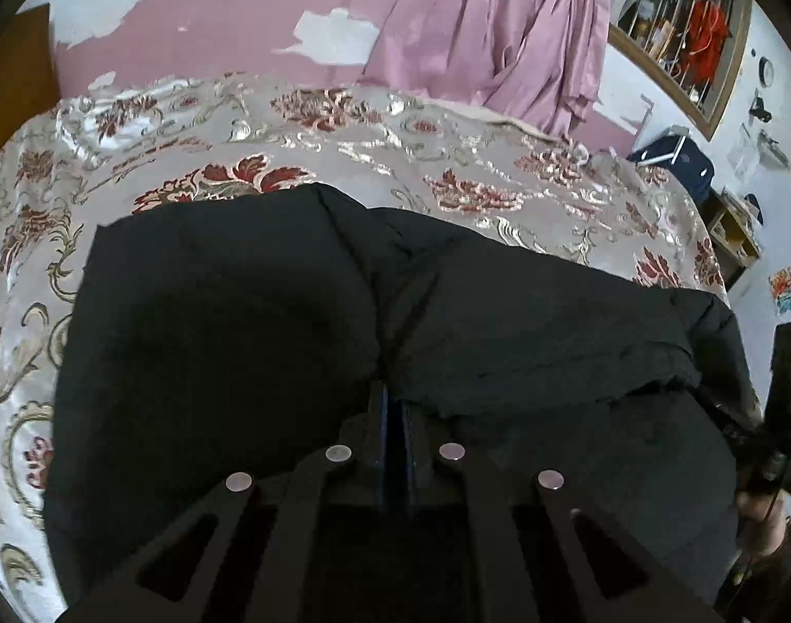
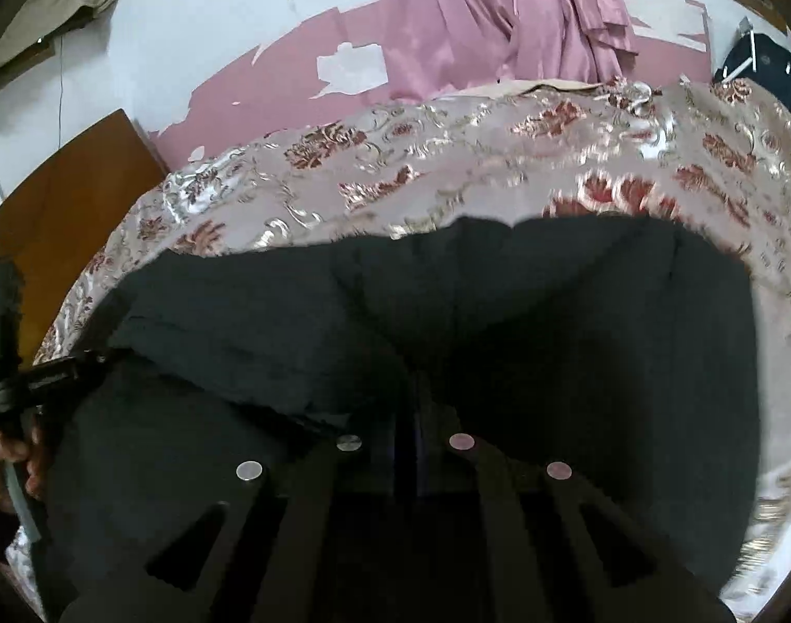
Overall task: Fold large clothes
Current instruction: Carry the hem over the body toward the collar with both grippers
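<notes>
A big black garment point(image 1: 302, 322) lies spread over the bed point(image 1: 42, 239), filling the middle and bottom of both views. The bed has a shiny cover with red flowers. The left claw point(image 1: 393, 405) sits low in the middle of its view, pinched tight with black cloth bunched at its tips. The right claw point(image 2: 413, 415) is pinched tight too, down on the dark cloth. Pink curtains point(image 2: 499, 15) hang at the top.

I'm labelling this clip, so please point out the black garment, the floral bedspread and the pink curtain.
black garment point(image 1: 229, 311): left wrist view, on its smooth left half.
floral bedspread point(image 1: 312, 124): left wrist view, on bare cloth beyond the garment.
pink curtain point(image 2: 463, 15): right wrist view, on its hanging folds.
</notes>
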Demonstrator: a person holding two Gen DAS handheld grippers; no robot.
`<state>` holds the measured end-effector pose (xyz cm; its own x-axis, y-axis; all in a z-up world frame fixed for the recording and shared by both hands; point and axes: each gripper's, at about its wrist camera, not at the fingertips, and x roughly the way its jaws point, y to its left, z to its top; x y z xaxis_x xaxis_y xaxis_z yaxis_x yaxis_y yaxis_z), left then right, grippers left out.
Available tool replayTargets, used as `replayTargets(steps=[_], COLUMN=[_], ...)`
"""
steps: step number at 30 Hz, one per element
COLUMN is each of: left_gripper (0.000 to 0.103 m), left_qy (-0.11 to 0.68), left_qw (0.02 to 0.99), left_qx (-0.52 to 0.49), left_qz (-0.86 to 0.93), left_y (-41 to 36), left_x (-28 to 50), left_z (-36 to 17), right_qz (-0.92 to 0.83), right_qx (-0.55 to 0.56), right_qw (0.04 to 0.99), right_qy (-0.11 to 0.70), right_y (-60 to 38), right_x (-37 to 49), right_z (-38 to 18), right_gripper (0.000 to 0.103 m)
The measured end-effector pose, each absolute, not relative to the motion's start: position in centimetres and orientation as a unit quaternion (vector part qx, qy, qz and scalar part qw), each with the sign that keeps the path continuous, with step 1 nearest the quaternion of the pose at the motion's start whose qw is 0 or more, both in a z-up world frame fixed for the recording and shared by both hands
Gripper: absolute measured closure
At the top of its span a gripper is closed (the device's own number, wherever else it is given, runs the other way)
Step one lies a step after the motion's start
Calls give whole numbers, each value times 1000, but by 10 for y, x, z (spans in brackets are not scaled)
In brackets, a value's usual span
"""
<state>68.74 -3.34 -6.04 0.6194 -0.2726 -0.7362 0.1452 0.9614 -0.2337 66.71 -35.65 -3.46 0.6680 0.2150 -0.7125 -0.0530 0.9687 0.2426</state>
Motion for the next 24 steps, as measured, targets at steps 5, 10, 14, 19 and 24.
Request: replayTargets(steps=[5,10,14,19,24], left_gripper=[98,97,95,95,95], left_qy=[385,374,371,365,302], left_qw=[918,920,923,925,946], left_qx=[-35,-50,-38,-18,-30], left_qz=[-89,-105,-97,-103,-111], left_y=[-48,-41,-41,-46,-36], left_x=[677,670,667,652,626], left_z=[-68,-58,-47,-32,-3], right_qz=[61,75,74,73,70], right_qx=[94,119,122,125,126], right_qw=[923,924,925,926,927], right_qy=[368,356,351,349,346], right_y=[-348,-355,-355,-353,-353], right_x=[661,655,653,652,648], right_z=[-53,-56,-58,-60,-58], right_gripper=[98,98,98,98,98])
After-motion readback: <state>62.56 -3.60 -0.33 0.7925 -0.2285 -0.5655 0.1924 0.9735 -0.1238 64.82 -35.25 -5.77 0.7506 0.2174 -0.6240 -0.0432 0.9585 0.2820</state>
